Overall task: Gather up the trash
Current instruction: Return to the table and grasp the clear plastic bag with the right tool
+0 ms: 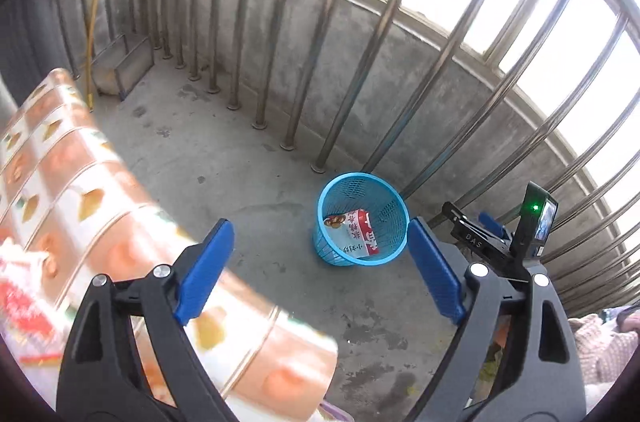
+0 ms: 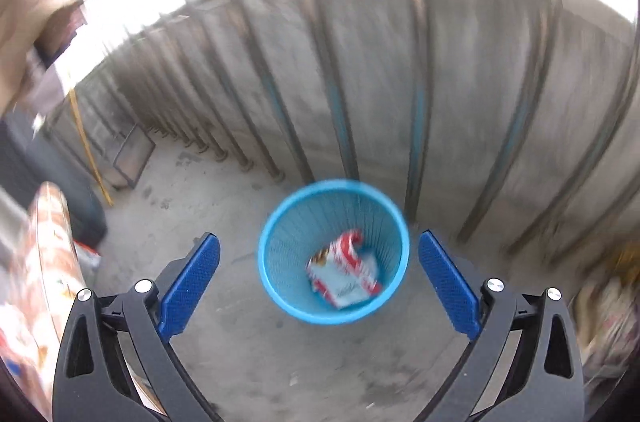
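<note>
A blue mesh waste basket stands on the concrete floor by the railing. Inside it lies a red-and-white packet, with more wrapping beside it. My left gripper hovers above and short of the basket, its blue pads wide open with nothing between them. My right gripper hangs almost straight over the basket, open and empty too. The right gripper's body shows at the right of the left wrist view.
A table under an orange-and-white patterned cloth fills the left. A metal railing on a low concrete wall runs behind the basket. A framed panel and a yellow stick lean in the far corner. Cluttered things lie right.
</note>
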Demonstrator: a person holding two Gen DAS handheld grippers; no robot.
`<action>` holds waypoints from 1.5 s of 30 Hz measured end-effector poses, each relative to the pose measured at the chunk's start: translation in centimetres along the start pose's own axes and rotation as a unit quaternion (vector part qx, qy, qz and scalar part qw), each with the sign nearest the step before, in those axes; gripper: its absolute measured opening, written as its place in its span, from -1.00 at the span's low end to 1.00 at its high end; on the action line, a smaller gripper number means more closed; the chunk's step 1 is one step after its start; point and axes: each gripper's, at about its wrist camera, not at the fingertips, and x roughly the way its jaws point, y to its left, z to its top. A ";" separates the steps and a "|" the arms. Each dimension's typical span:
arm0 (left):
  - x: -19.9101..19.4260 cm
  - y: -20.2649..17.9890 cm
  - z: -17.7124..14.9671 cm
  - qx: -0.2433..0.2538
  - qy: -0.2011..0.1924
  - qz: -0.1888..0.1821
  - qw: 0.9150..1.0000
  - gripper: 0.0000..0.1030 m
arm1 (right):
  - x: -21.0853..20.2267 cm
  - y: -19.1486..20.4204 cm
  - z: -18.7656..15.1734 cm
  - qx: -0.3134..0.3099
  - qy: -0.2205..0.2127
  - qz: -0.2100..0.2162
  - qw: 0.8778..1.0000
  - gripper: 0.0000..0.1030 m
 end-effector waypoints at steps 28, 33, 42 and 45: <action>-26.0 14.9 -25.0 -0.109 -0.248 0.182 0.945 0.83 | -17.0 26.5 -6.0 -0.228 0.012 0.428 0.875 0.87; -22.5 15.1 -24.5 -0.070 -0.225 0.198 0.951 0.83 | -16.9 30.2 -7.5 -0.245 0.065 0.467 0.847 0.80; -18.7 19.4 -22.9 -0.098 -0.185 0.142 0.968 0.21 | -15.6 35.9 -9.4 -0.276 0.108 0.486 0.822 0.46; -18.0 20.1 -22.6 -0.101 -0.172 0.123 0.972 0.09 | -15.3 37.5 -10.1 -0.296 0.113 0.481 0.817 0.31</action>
